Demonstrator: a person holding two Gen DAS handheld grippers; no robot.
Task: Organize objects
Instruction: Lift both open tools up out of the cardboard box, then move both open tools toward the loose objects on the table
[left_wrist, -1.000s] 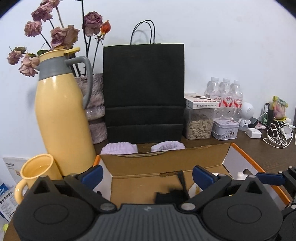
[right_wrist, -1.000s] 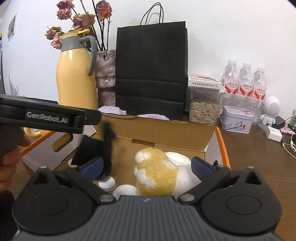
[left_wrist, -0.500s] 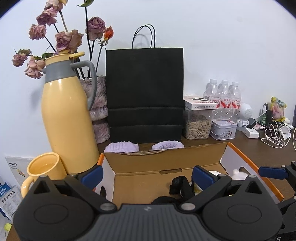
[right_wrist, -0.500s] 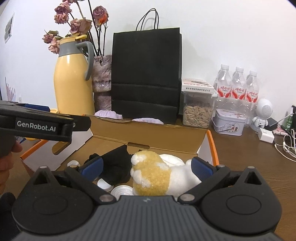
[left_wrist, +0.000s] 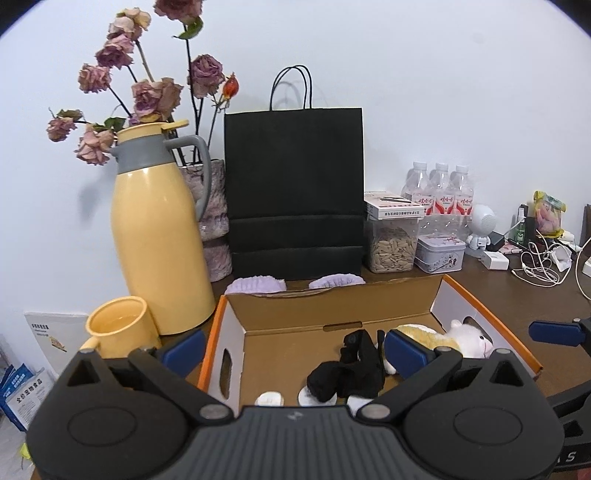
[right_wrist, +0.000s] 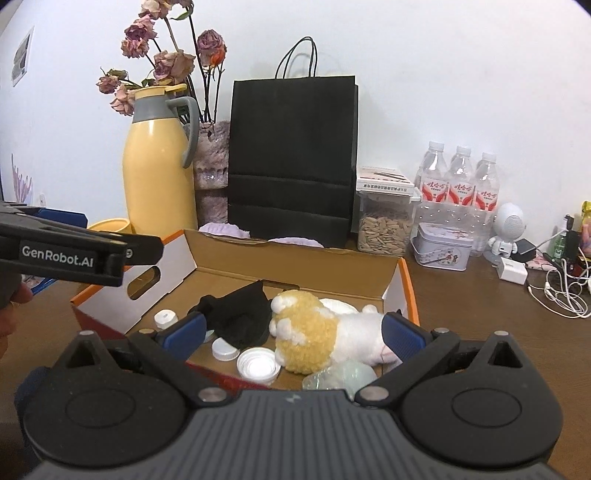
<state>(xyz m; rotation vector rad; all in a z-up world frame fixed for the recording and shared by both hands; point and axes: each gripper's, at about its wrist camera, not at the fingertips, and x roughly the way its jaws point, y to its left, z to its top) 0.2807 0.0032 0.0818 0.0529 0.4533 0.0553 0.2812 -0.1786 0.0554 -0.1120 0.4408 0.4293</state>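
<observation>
Cardboard box (right_wrist: 295, 258): plush toy (right_wrist: 325, 332) lying crosswise (head left).

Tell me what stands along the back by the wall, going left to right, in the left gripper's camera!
Tall yellow thermos jug → fuzzy pink vase of dried roses → black paper bag → clear plastic jar of seeds → small printed tin box → little white robot figure → tangled white cables.

Sock (right_wrist: 240, 314) lies left of plush toy (right_wrist: 325, 328) in box (right_wrist: 295, 258).
</observation>
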